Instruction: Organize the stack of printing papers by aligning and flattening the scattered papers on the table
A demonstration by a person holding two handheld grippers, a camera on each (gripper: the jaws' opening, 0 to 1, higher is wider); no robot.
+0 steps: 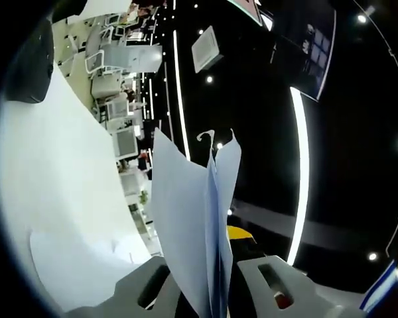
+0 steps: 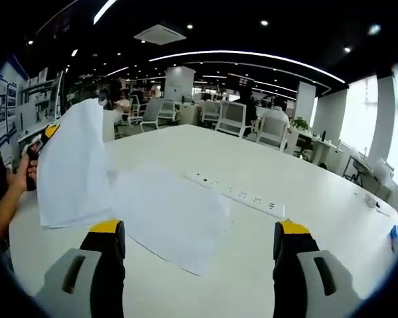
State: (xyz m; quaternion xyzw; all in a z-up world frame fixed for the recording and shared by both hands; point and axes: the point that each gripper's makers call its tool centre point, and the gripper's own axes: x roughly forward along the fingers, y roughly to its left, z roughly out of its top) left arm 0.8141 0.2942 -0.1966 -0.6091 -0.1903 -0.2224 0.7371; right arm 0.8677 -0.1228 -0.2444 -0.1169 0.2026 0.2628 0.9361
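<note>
The left gripper (image 1: 215,291) was clamped on a bunch of printing papers (image 1: 196,225), sheets standing up between its jaws and fanning apart a bit at the top edge. In the right gripper view the same bunch (image 2: 73,162) hung lifted over the table's left side, w/ a person's hand (image 2: 23,179) behind it at the left edge. More sheets (image 2: 169,212) lay flat on the white table (image 2: 305,192), near its front edge, spread loosely & overlapping, not squared up. A power strip (image 2: 235,192) ran across the table top just beyond them, toward the middle.

The right gripper (image 2: 199,248) hung empty above the front edge, jaws wide apart, nothing between them.

Step in hand, as I judged it: gathering — one lot picked up, the rest not yet collected. Maybe a third thru. Next move prob. calls for bringing the held bunch down onto the flat sheets, edges matched, then using the free right gripper to nudge the sides square & press the pile flat. Thin paper, so it would likely slip or buckle if pushed hard.
</note>
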